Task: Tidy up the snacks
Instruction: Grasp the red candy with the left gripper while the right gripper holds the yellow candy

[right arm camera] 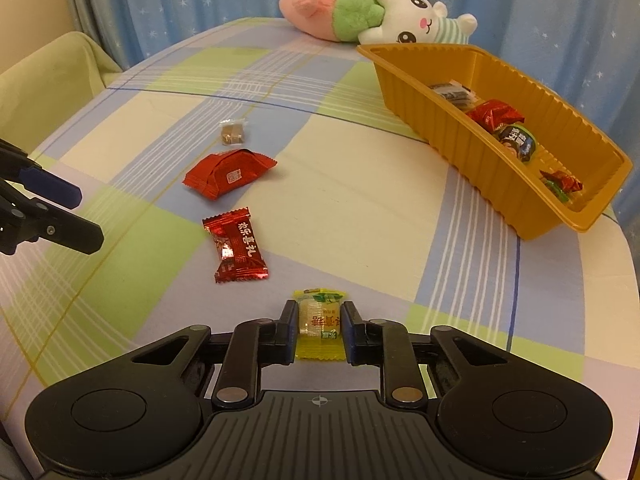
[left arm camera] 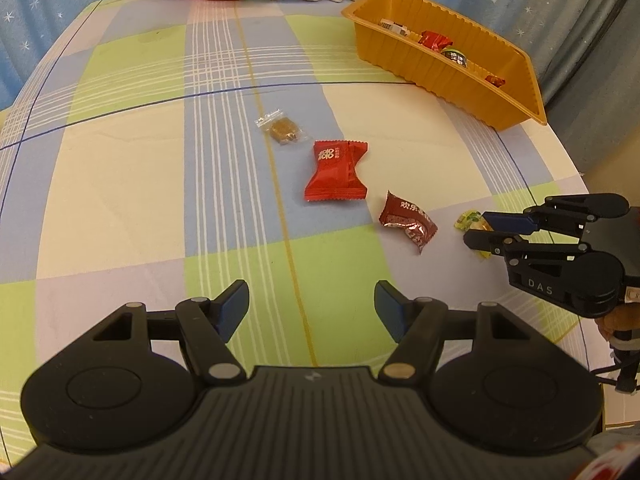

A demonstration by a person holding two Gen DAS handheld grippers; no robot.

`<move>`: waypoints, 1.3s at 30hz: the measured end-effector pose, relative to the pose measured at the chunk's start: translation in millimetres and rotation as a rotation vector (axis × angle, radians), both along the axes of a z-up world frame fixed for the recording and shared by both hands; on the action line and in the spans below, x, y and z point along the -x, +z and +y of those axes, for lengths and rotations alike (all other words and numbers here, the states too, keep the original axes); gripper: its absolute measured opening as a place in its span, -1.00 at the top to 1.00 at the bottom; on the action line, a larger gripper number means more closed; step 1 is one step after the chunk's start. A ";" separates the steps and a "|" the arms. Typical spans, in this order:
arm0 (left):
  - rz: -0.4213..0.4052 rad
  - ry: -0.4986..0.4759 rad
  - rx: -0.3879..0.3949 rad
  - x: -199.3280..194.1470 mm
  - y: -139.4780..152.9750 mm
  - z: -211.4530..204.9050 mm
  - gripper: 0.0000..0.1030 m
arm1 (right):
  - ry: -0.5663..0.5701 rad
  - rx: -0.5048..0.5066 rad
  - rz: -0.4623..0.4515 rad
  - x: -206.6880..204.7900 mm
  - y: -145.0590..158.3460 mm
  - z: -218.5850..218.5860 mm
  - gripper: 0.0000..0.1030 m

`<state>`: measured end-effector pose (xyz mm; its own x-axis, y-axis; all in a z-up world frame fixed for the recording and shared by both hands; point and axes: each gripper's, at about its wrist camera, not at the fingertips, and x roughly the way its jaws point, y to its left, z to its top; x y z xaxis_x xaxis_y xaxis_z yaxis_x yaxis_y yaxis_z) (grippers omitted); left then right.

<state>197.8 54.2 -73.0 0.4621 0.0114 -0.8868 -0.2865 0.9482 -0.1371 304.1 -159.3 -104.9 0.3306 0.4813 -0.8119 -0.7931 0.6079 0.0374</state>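
The tray [right arm camera: 480,152] is seen at two o'clock, already partly filled. The yellow candy [right arm camera: 320,320] is bracketed by the narrowed right gripper [right arm camera: 320,322]; its slick wrapper may slip out. The left gripper [left arm camera: 312,312] is held wide, empty

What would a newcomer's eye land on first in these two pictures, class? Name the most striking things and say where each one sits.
The orange tray stands at the far right of the checked cloth, already holding several sweets, with a plush rabbit lying behind it. Nearest the camera, the right gripper has its fingers on either side of a yellow candy. Two red packets lie loose mid-table.
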 end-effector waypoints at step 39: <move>-0.055 -0.177 -0.038 -108.4 -26.6 9.1 0.26 | -0.399 -0.133 0.077 -13.7 33.6 -75.3 0.57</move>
<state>306.2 63.3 -99.6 0.5073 -0.0415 -0.8608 -0.1083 0.9878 -0.1114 317.9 -234.6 -71.3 0.4530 0.4301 -0.7809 -0.4887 0.8524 0.1859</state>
